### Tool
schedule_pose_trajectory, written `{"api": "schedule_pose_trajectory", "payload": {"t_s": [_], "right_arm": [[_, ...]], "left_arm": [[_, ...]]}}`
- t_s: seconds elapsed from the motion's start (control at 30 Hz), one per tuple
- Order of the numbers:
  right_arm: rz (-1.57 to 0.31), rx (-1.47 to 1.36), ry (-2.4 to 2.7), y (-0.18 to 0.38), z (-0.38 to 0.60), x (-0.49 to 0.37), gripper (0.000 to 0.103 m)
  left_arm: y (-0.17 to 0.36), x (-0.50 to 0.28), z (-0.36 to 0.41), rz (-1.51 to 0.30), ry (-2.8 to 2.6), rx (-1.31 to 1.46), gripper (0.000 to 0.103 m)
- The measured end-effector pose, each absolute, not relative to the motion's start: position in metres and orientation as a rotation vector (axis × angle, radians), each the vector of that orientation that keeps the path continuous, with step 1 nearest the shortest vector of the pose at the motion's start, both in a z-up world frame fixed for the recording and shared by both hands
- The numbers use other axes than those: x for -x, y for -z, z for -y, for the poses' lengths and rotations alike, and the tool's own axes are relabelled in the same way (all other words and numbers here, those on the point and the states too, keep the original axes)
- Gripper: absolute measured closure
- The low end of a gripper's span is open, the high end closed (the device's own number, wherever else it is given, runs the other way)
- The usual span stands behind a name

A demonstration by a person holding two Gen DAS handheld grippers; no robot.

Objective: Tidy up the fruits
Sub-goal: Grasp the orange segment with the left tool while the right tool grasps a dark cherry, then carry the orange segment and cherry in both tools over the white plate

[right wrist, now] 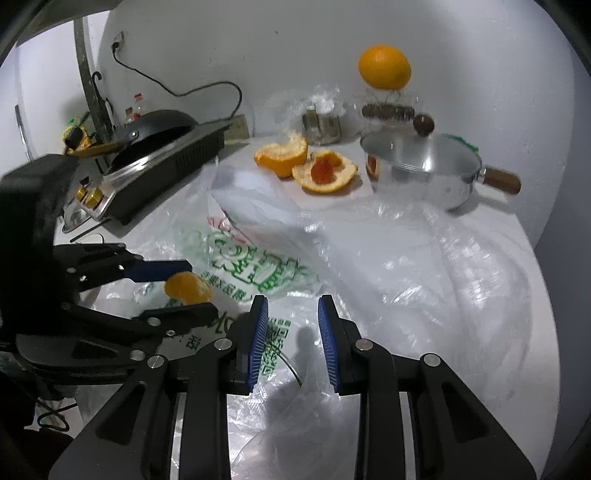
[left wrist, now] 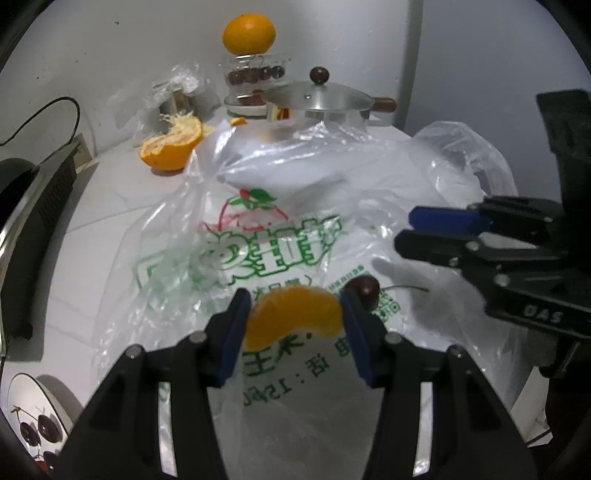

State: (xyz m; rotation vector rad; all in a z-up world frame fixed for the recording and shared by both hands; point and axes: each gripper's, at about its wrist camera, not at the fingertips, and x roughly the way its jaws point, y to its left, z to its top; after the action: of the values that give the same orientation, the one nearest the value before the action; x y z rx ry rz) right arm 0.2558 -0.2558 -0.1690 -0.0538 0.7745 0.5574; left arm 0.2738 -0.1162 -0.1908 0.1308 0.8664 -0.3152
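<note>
Left tool (left wrist: 293,317): clamped on an orange segment (left wrist: 293,317); pads press its two ends, so the soft flesh is carried by the tips and clear of the printed plastic bag (left wrist: 258,251).
Right tool (right wrist: 291,343): pads close together with only a narrow gap, nothing gripped; it hovers over the bag, probably standing by.
Segment position: lifted just above the bag, near the front of the bench (left wrist: 92,229).
Cherry (left wrist: 365,291): lies on the bag just beside the left tool's right pad, partly hidden by it.
Likely destination: the plate (left wrist: 22,391) with cherries at the lower left, cut off by the frame edge.
Peel halves (right wrist: 306,166): near the lidded pan (right wrist: 421,166), well apart from both tools.
Whole orange (left wrist: 249,33): rests on a glass jar (left wrist: 255,79); jar contents unclear.
Bag contents: cannot be determined through the crumpled film.
</note>
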Motion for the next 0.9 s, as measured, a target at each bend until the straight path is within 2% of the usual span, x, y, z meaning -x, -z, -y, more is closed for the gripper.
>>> {"api": "schedule_pose_trajectory", "payload": {"t_s": [0.9], "right_arm": [[-0.888, 0.093, -0.762, 0.186, 0.185, -0.215, 0.073]], "left_arm": [[0.167, -0.221, 0.061, -0.807, 0.247, -0.057, 0.052]]}}
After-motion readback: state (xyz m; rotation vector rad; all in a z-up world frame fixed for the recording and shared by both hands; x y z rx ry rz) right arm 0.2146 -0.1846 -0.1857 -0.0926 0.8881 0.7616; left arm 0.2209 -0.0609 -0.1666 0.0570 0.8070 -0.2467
